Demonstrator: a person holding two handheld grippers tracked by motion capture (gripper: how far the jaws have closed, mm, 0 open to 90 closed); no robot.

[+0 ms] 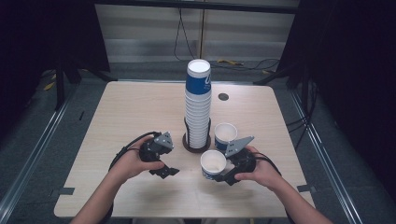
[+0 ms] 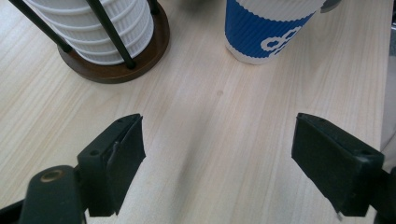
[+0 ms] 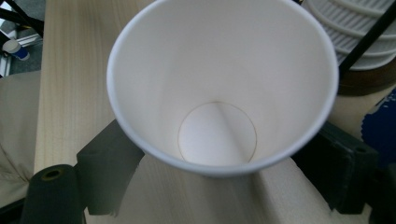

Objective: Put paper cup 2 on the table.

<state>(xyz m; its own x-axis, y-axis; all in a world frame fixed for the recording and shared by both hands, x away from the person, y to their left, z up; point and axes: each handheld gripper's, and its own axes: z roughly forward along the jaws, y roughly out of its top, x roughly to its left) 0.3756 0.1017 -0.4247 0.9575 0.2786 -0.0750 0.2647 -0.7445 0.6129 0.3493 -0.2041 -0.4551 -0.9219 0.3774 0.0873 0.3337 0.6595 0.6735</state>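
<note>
So here's where we're at. The wooden table (image 1: 140,107) has the tall stack of paper cups (image 1: 198,107) sitting in its round wooden holder (image 1: 196,145) right about the middle, and everything else is clustered on the near side of it.

From the holder, one loose blue-and-white cup (image 1: 225,135) stands upright at roughly 3 o'clock, just beside it. The second cup (image 1: 213,164) sits at about 5 o'clock from the holder, also upright, mouth up, so its long axis runs straight up from the table.

That second cup is the one that matters. Our right gripper (image 1: 223,175) is right on it: in the right gripper view the cup (image 3: 219,84) stands between the two jaws, one on each side of its lower wall. We reckon the jaws are let go rather than clamped, since there's no squeeze or dent in the wall, but the rim hides the contact points, so we can't swear the pads are fully off.

Our left gripper (image 1: 164,171) is at about 8 o'clock from the holder, well apart from both loose cups, jaws spread wide with nothing but bare table between them.

So the right hand (image 1: 261,170) is clearly the nearer one, and we'd back it straight away from the cup toward the near edge so it doesn't tip.
</note>
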